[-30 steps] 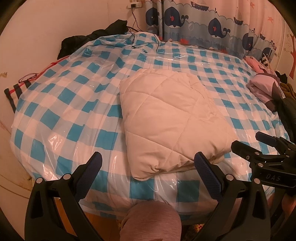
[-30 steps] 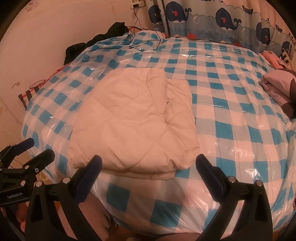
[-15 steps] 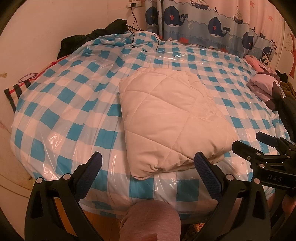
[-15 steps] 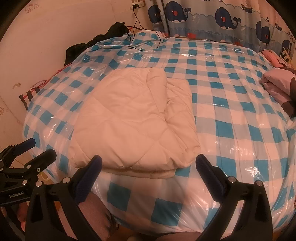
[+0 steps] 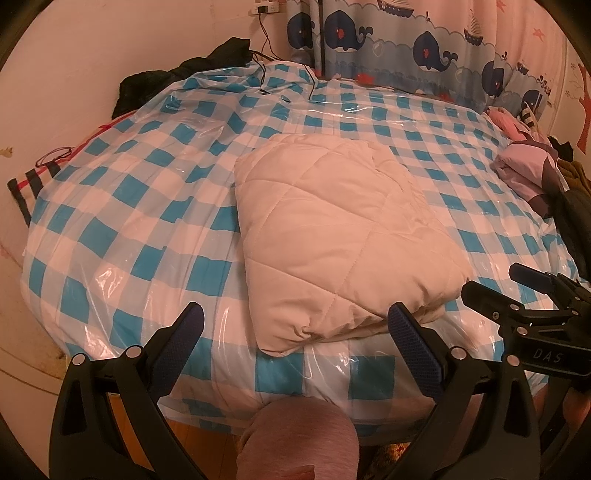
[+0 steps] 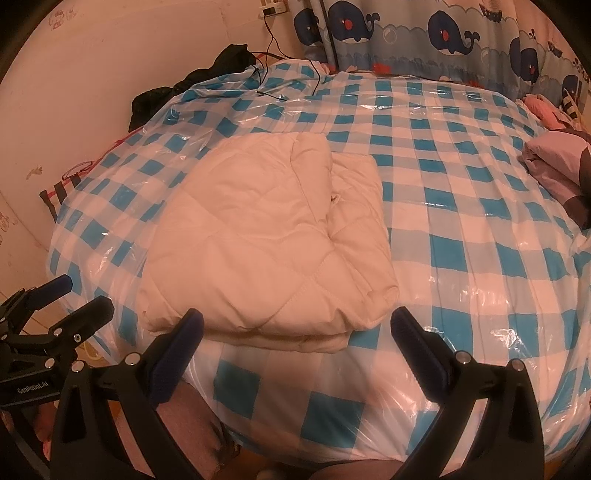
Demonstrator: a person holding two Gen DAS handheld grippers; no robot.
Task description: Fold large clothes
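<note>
A cream quilted garment [image 5: 332, 236] lies folded into a thick rectangle on the bed, near its front edge; it also shows in the right wrist view [image 6: 266, 243]. My left gripper [image 5: 295, 343] is open and empty, held just in front of the bed edge below the garment's near corner. My right gripper [image 6: 295, 343] is open and empty, in front of the garment's near edge. Neither touches the garment. Each gripper shows in the other's view, the right one [image 5: 517, 295] and the left one [image 6: 59, 306].
The bed [image 5: 122, 221] has a blue-and-white check cover under clear plastic. A pile of pink and dark clothes [image 5: 532, 173] lies at its right edge. Dark clothing [image 6: 207, 81] and cables lie at the far left corner. A whale-print curtain [image 6: 443, 33] hangs behind.
Almost nothing has moved. Both grippers stay open and the garment lies as before; the views shift only slightly.
</note>
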